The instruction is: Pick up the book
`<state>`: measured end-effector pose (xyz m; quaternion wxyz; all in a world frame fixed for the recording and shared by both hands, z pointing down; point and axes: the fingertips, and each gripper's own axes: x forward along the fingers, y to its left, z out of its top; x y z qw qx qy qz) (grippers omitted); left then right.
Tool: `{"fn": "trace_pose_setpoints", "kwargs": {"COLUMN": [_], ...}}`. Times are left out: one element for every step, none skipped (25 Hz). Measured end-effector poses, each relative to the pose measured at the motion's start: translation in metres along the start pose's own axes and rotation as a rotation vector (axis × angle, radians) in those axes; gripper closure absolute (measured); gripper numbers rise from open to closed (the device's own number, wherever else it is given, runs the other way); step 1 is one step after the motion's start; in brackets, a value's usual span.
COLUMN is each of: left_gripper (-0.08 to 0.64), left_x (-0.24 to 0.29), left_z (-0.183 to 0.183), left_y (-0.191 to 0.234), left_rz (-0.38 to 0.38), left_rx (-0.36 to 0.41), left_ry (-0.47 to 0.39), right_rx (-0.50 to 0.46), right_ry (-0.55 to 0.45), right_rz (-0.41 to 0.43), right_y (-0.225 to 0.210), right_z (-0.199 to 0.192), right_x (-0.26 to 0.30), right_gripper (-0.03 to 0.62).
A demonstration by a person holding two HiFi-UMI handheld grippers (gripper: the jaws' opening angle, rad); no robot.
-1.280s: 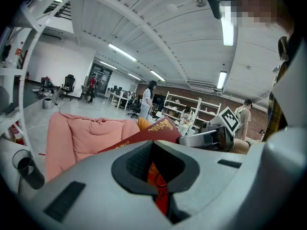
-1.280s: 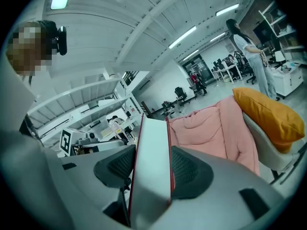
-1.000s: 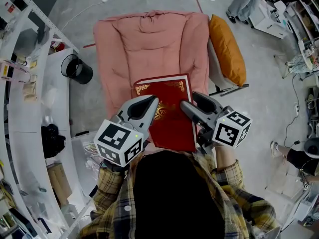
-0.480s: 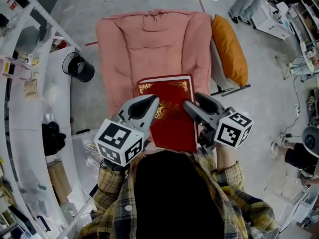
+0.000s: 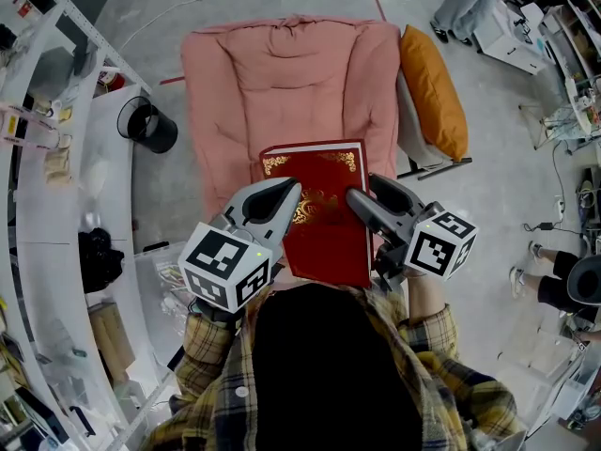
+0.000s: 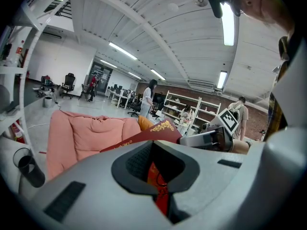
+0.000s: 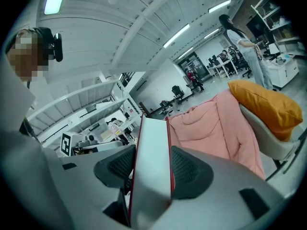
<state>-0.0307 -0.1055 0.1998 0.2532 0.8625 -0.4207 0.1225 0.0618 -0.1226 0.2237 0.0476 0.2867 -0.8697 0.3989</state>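
Book (image 5: 324,216) hanging over pink chair (image 5: 282,83); left gripper (image 5: 285,194) and right gripper (image 5: 359,198) fingers (image 7: 189,169) each clamping its opposite edges.

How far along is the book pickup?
Done: the red book is gripped on both sides, with the left tongs shut on its left edge and the right tongs shut across the white page edge. In hand: it hangs between them above the pink chair, apparently clear of it. Left: little that I can see; where it goes next isn't shown.
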Motion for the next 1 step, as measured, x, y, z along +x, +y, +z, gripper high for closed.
{"fn": "trace_pose_setpoints", "kwargs": {"left_gripper": [0.555], "left_x": [0.0000], "left_z": [-0.0003], "left_y": [-0.0001], "left_rz": [-0.001], "left_rx": [0.000], "left_ry": [0.000], "right_rx": [0.001], "right_ry": [0.001], "right_rz": [-0.001], "right_y": [-0.0001], "right_z": [-0.0003], "right_x": [0.0000], "right_gripper": [0.350]}}
